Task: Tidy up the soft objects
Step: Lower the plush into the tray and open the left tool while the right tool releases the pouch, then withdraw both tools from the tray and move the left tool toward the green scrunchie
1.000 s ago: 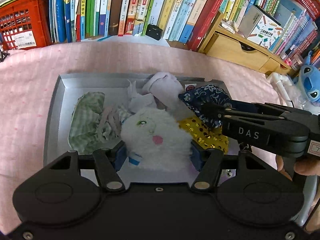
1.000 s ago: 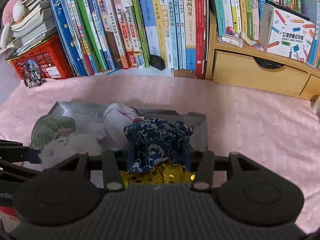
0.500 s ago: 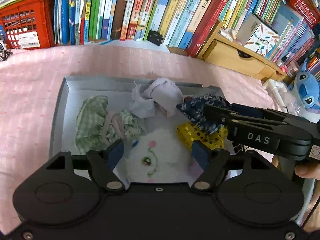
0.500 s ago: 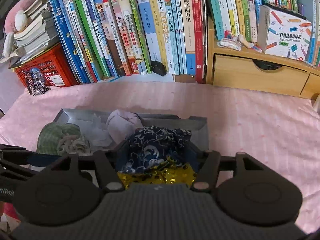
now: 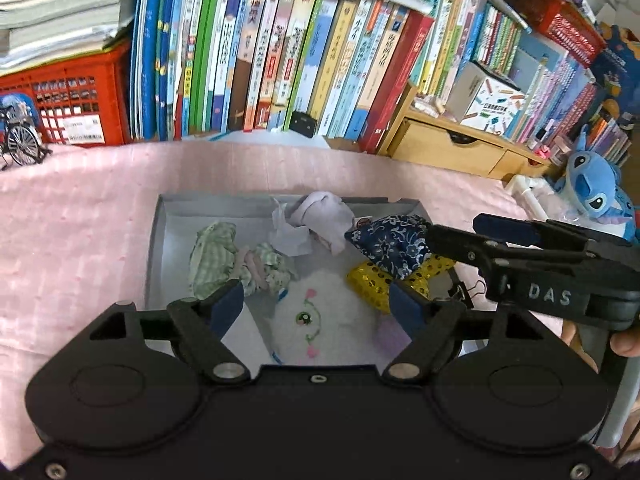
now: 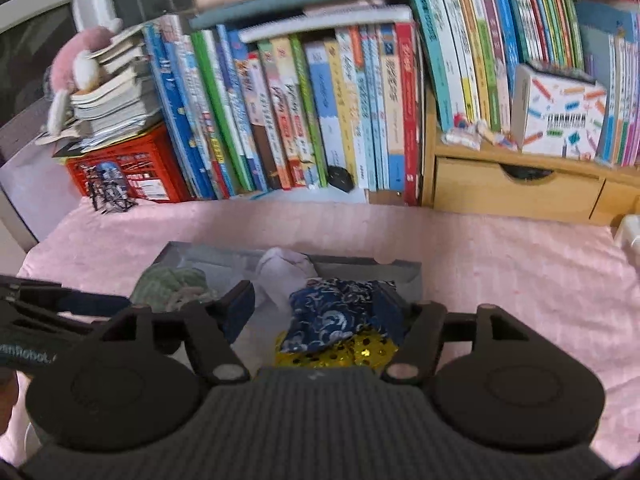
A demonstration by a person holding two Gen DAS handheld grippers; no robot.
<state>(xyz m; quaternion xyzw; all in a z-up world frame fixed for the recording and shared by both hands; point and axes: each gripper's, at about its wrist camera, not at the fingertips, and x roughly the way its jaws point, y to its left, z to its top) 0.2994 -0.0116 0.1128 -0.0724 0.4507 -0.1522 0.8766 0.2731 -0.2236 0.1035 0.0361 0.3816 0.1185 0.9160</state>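
soft items fill the grey tray [image 5: 154, 248] on the pink worktop; left gripper [image 5: 316, 306] hangs over the white plush [image 5: 320, 312], jaws wide; right gripper [image 6: 320, 312], jaws wide, brackets the blue pouch [image 6: 332, 320]; crowded grippers could collide, dragging neighbours out.

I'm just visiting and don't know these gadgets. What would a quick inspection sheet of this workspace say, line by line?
Surface: pink cloth covers the table; a grey tray lies on it.
Job's things: in the tray, a white plush toy, green checked cloth, pale sock, and a navy floral pouch over a gold sequin pouch.
Clutter: crumpled white tissue; binder clip at the tray's right edge.
Grippers: left gripper open astride the plush toy; right gripper open around the navy pouch.
Cables: nothing seen.
Surroundings: rows of books, red crate, wooden drawers, blue Stitch plush, toy bicycle.
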